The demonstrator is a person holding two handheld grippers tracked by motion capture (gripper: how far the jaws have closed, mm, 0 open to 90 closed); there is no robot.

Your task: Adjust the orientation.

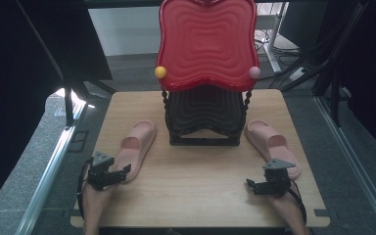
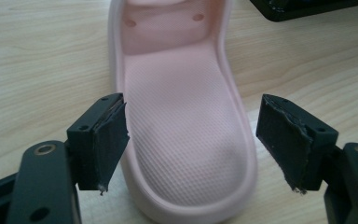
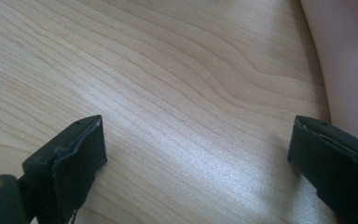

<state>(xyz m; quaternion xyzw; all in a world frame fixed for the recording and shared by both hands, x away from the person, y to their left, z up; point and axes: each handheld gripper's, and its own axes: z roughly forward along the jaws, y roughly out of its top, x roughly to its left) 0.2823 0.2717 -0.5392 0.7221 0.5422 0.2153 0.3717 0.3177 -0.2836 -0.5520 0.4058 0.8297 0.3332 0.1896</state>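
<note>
Two pink slippers lie on the wooden table (image 1: 200, 196). The left slipper (image 1: 138, 146) (image 2: 182, 116) points away from me, and its heel sits between the jaws of my left gripper (image 1: 122, 172) (image 2: 191, 140). The pads stand just outside the heel's rims, with no squeeze to be seen, so this gripper is open. The right slipper (image 1: 270, 144) lies at the right of the table, and its edge (image 3: 349, 60) shows beside my right gripper (image 1: 252, 185) (image 3: 198, 154). That gripper is open over bare wood, just left of the slipper's heel, with nothing between its jaws.
A small rack stands at the table's far middle between the slippers: a red wavy tray (image 1: 206, 44) above a black one (image 1: 203, 117). A yellow ball (image 1: 160, 72) and a pink ball (image 1: 254, 72) cap its posts. Bare table lies between the two grippers.
</note>
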